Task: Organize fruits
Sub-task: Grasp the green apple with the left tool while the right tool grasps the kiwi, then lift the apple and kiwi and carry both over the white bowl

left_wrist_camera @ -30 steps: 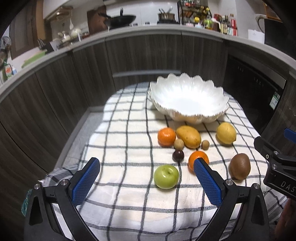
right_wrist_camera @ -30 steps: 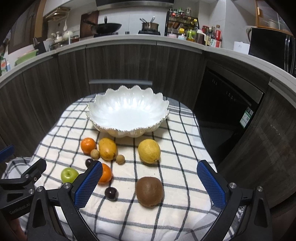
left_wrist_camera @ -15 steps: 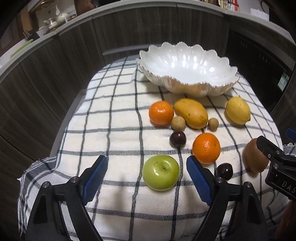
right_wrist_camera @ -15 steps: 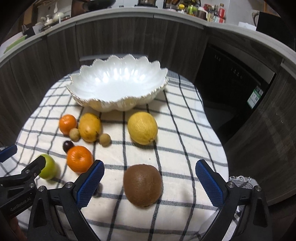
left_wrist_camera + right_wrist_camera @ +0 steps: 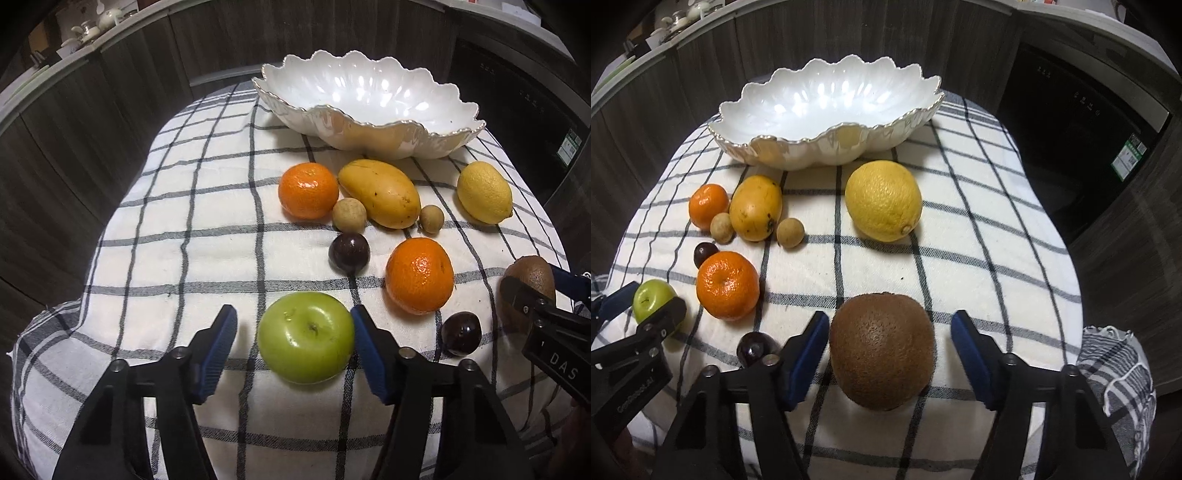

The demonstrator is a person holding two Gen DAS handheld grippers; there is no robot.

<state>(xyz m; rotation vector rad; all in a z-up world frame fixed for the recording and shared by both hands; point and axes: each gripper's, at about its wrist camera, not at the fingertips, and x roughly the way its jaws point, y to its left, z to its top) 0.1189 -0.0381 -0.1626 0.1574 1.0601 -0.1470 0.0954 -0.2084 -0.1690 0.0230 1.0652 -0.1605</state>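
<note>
A white scalloped bowl stands empty at the back of the checked cloth; it also shows in the right wrist view. My left gripper is open around a green apple; the right pad touches it, the left pad stands apart. My right gripper is open around a brown kiwi, with small gaps on both sides. Two oranges, a mango, a lemon, two dark plums and two tan longans lie in between.
The checked cloth covers a small table and drops off at its edges. Dark wood cabinets curve round the back and left. A black oven front stands at the right.
Both grippers have moved forward and down. The jaws have narrowed, the left around the green apple, the right around the kiwi. No fruit has moved.
</note>
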